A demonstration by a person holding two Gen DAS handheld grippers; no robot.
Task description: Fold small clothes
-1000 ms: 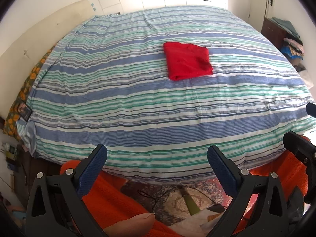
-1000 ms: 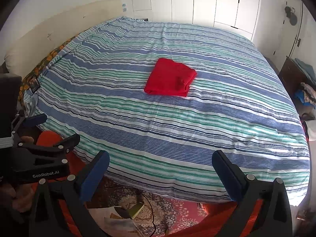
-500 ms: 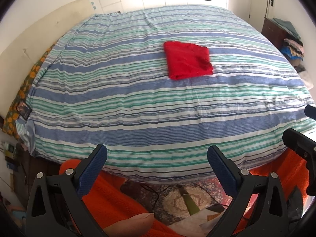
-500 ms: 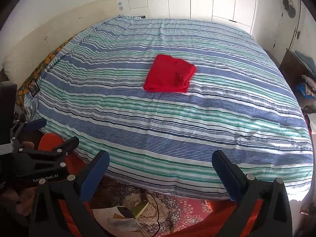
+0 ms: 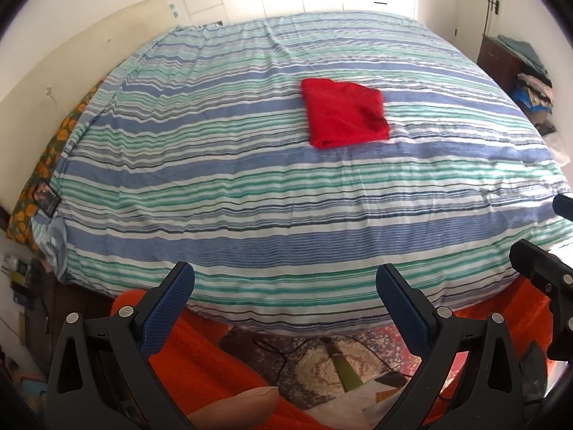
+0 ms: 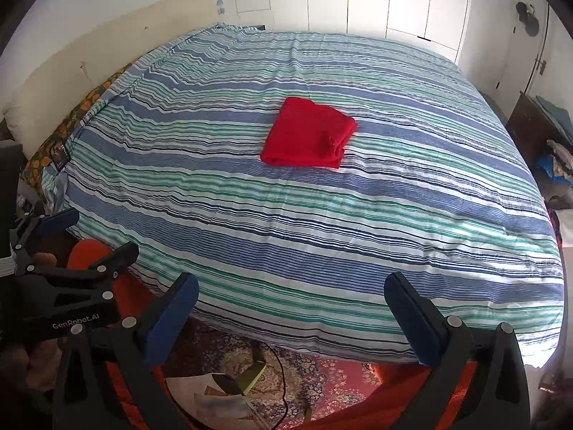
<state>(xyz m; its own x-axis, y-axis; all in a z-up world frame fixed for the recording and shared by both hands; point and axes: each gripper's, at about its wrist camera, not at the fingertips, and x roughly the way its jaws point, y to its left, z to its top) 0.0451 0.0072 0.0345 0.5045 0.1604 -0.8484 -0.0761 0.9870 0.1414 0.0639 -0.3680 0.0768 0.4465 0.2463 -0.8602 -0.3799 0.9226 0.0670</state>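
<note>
**Folded red garment lies alone on the striped bed, both grippers held back and empty**

The small red cloth garment, folded into a neat rectangle (image 5: 345, 118) (image 6: 309, 132), lies near the middle of the blue, green and white striped bedspread (image 5: 250, 193) (image 6: 394, 215). It sits exactly where it sat a second ago; only the right wrist view has shifted slightly, the bed's near edge now appearing a little lower than before.

The left gripper (image 5: 284, 304) hangs off the near edge of the bed with its blue-padded fingers spread wide, holding and touching nothing. The right gripper (image 6: 290, 315) is likewise spread wide and empty, well apart from the garment.

Below the grippers, orange fabric (image 5: 200, 354) and a patterned rug (image 6: 322, 376) are partly hidden by the black gripper frames. A pile of clothes on a dark cabinet (image 5: 533, 86) at the right edge is too distorted to make out.
</note>
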